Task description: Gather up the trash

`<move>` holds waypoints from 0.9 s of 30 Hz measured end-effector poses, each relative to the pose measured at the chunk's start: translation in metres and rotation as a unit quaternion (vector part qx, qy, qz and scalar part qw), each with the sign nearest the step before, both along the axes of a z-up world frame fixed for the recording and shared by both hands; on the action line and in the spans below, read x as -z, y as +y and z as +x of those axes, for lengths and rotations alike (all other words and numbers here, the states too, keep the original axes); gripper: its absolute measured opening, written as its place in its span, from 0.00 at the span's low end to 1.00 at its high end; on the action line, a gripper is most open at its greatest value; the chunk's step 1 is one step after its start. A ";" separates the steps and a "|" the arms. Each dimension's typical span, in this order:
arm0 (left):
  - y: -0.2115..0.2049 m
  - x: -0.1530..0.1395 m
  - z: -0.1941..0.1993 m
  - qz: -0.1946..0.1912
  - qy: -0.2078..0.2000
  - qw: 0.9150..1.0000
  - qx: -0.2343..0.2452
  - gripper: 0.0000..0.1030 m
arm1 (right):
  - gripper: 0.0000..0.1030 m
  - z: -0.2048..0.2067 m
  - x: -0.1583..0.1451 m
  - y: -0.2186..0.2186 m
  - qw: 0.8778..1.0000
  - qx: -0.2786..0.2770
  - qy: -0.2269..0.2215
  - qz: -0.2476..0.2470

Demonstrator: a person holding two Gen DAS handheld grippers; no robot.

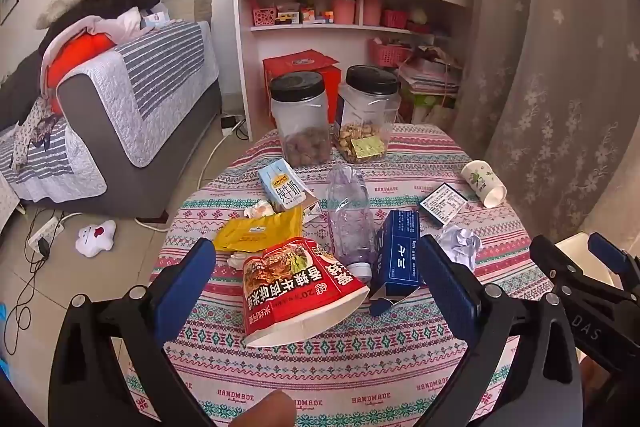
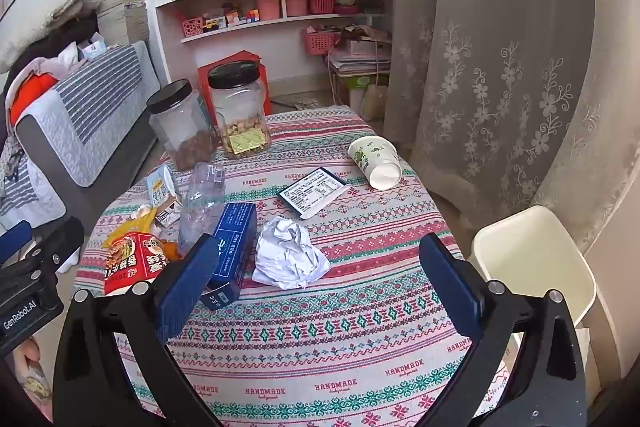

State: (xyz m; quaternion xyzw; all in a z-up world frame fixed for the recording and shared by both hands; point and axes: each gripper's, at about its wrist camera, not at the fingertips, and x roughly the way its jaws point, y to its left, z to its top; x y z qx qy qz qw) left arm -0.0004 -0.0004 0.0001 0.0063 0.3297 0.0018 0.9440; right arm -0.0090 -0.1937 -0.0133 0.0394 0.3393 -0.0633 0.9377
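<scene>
Several pieces of trash are being shown scattered over a round tabletop [image 2: 360, 327] covered by a patterned cloth. A red noodle cup [image 1: 300, 291] is lying on its side, and it is being framed between the fingers of the left gripper [image 1: 316, 287], which are being held wide apart above it with nothing gripped. Just beside the cup, a blue carton [image 1: 398, 257] is lying tipped over, with a clear plastic bottle [image 1: 350, 219] lying between it and a yellow wrapper [image 1: 258, 235]. A milk carton [image 1: 286, 189] is lying behind the wrapper. A crumpled white paper [image 2: 290, 255] is being framed by the right gripper [image 2: 320, 279], whose fingers are also being held wide, nothing between them being touched. Farther back, a dark packet with a printed label [image 2: 314, 193] and a toppled paper cup [image 2: 376, 163] are lying apart from each other. Two black-lidded jars [image 2: 240, 111] are standing at the far edge. A white bin [image 2: 532, 267] is standing on the floor just beside the tabletop, on the right.
</scene>
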 end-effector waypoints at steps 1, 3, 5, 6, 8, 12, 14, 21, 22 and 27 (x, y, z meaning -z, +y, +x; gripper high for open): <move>0.000 0.000 0.000 -0.001 0.000 1.000 -0.001 0.94 | 0.94 0.000 0.000 0.000 1.000 0.000 -0.001 0.000; -0.001 0.000 -0.001 -0.001 0.000 1.000 -0.002 0.94 | 0.94 0.000 0.000 0.000 1.000 0.000 -0.002 0.000; -0.001 0.005 -0.001 -0.001 0.002 1.000 -0.003 0.94 | 0.94 0.000 0.000 0.000 1.000 0.001 -0.002 0.000; -0.002 0.006 -0.001 -0.001 0.002 1.000 -0.003 0.94 | 0.94 0.000 0.000 0.001 1.000 0.002 -0.001 0.000; 0.002 0.006 0.000 -0.005 0.007 1.000 -0.003 0.94 | 0.94 0.000 0.001 0.000 1.000 0.000 -0.002 0.002; 0.001 0.003 0.004 -0.005 0.015 1.000 -0.004 0.94 | 0.94 0.000 0.001 0.000 1.000 0.000 -0.002 0.003; 0.001 0.002 0.004 -0.005 0.015 1.000 -0.005 0.94 | 0.94 0.000 0.001 0.000 1.000 0.000 -0.002 0.003; 0.003 0.005 0.005 -0.006 0.016 1.000 -0.003 0.94 | 0.94 0.000 0.001 0.000 1.000 0.000 -0.001 0.003; 0.003 0.005 0.005 -0.007 0.016 1.000 -0.004 0.94 | 0.94 0.000 0.001 -0.001 1.000 0.000 -0.001 0.003; 0.003 0.006 0.005 -0.006 0.016 1.000 -0.004 0.94 | 0.94 0.000 0.001 -0.001 1.000 0.001 -0.002 0.003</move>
